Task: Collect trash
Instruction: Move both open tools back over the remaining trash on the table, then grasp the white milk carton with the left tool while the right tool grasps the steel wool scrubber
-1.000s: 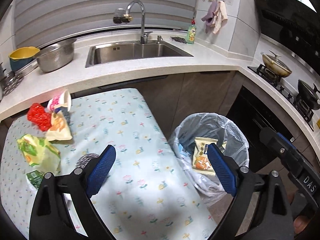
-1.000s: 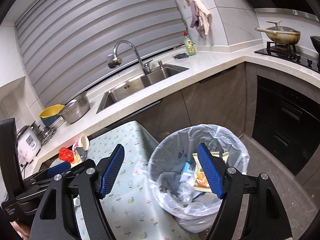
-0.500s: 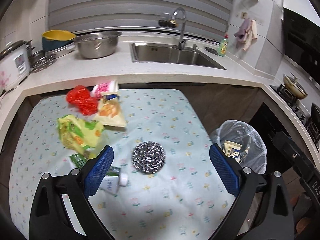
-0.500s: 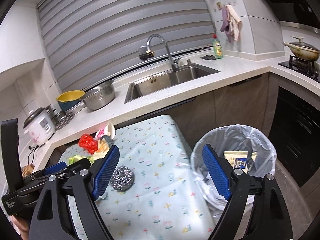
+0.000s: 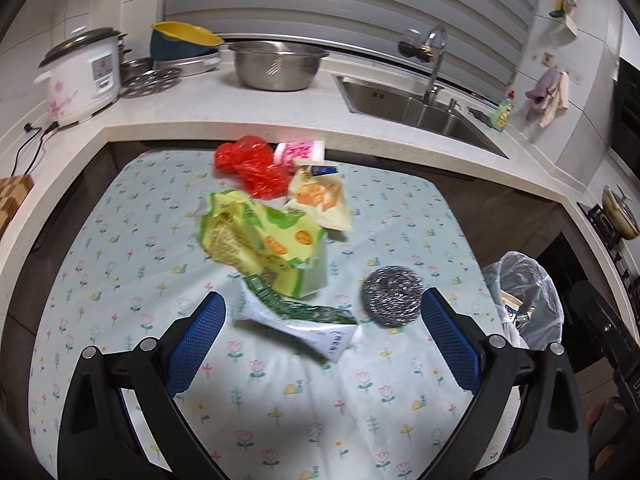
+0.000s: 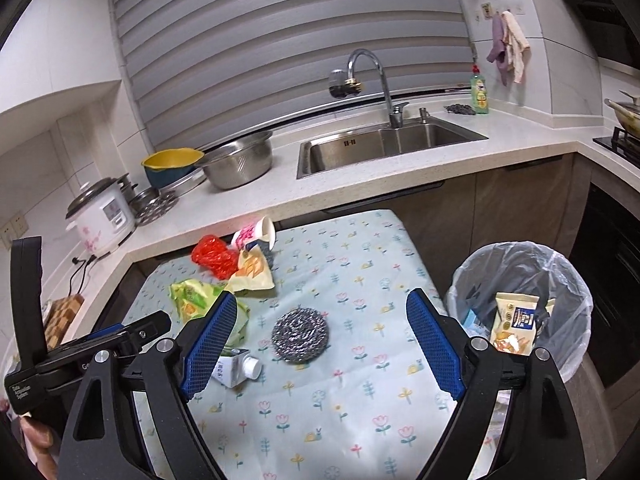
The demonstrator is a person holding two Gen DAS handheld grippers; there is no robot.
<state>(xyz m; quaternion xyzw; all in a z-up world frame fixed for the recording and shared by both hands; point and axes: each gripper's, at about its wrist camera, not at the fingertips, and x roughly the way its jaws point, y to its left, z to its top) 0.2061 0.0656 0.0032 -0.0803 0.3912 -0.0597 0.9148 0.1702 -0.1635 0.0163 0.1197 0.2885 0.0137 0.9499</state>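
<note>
Trash lies on a floral tablecloth [image 5: 360, 392]: a white and green carton [image 5: 296, 320], a yellow-green wrapper [image 5: 256, 240], an orange snack bag [image 5: 320, 196], a red plastic bag [image 5: 252, 164], a pink paper cup [image 5: 300, 150] and a steel scourer [image 5: 392, 296]. My left gripper [image 5: 320, 340] is open and empty, above the table just short of the carton. My right gripper [image 6: 320, 344] is open and empty, above the scourer [image 6: 300, 334]. A bin with a clear liner [image 6: 520, 272] stands right of the table and holds a snack packet [image 6: 514, 320].
A counter runs behind the table with a rice cooker [image 5: 80, 76], a steel colander [image 5: 276, 64], a yellow bowl [image 5: 184, 34] and a sink [image 5: 404, 100] with a tap. A stove with a pan [image 5: 618, 212] is at the right. The left gripper's body [image 6: 80, 344] shows left in the right wrist view.
Both grippers have swung left from the bin toward the table. The trash pile and scourer now lie in front of them. Both stay open and empty.
</note>
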